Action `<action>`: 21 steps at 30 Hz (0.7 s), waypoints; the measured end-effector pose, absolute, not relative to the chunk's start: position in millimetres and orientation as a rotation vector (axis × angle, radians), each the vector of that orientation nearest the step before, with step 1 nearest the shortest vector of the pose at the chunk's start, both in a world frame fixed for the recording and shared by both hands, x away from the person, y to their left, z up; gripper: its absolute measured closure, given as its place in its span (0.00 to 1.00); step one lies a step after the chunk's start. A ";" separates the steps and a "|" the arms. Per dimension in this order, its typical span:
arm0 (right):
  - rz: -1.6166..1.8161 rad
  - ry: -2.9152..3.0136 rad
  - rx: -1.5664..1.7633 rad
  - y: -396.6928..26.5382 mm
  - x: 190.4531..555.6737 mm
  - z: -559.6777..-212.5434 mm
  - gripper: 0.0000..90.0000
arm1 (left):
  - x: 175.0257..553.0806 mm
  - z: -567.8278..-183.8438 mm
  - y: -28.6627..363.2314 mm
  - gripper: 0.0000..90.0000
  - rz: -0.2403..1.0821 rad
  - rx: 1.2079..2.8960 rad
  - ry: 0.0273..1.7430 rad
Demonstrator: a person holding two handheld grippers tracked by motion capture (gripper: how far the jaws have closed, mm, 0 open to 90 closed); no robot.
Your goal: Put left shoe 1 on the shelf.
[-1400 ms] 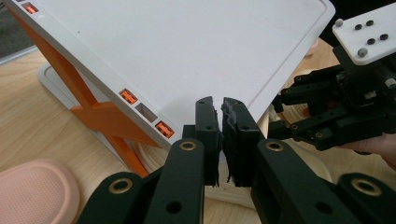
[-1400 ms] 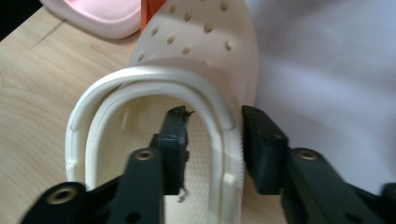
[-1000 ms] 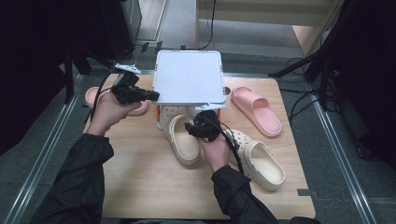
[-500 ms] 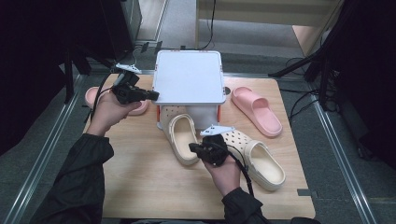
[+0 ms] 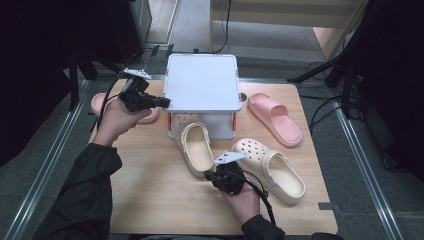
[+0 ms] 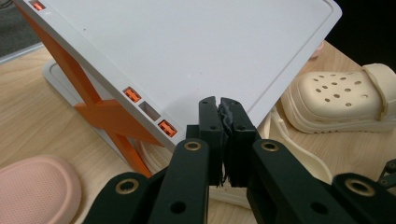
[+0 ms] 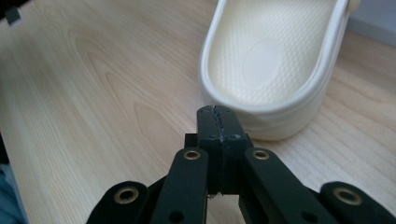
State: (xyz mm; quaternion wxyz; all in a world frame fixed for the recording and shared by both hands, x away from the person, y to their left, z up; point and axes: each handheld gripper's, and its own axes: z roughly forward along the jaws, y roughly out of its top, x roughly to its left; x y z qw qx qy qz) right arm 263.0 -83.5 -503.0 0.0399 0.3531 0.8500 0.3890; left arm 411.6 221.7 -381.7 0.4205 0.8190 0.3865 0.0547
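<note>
A white stand [image 5: 202,82] with orange braces [image 6: 112,114] sits at the table's far middle. One cream clog [image 5: 196,147] lies with its toe under the stand, and a second cream clog [image 5: 272,167] lies to its right. My left gripper [image 5: 162,103] hovers by the stand's left edge, shut with nothing between its jaws; in the left gripper view the left gripper [image 6: 219,105] points at the stand's top [image 6: 210,42]. My right gripper [image 5: 212,176] is shut and empty just short of the first clog's heel [image 7: 271,60], as the right gripper view shows the right gripper [image 7: 218,114].
A pink slipper [image 5: 100,102] lies at the far left, partly behind my left hand, and another pink slipper [image 5: 275,117] lies at the far right. The wooden table [image 5: 150,190] has bare room at the near left. Metal rails and cables border it.
My right hand has drawn back from the clog toward the table's near edge, and its jaws have shut. The left hand has stayed put.
</note>
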 end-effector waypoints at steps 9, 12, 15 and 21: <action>1.107 2.603 1.012 -75.8 270.3 -512.9 1.00 | 411.0 -382.0 221.6 0.97 0.144 2.052 0.964; 1.112 2.607 1.002 -68.4 273.5 -511.4 1.00 | 410.9 -382.0 221.4 0.97 0.144 2.051 0.966; 1.121 2.613 0.988 -63.6 275.7 -510.0 1.00 | 410.7 -381.9 221.2 0.97 0.147 2.053 0.965; 1.160 2.598 0.969 -48.2 288.4 -500.7 1.00 | 411.0 -382.1 221.9 0.97 0.136 2.050 0.966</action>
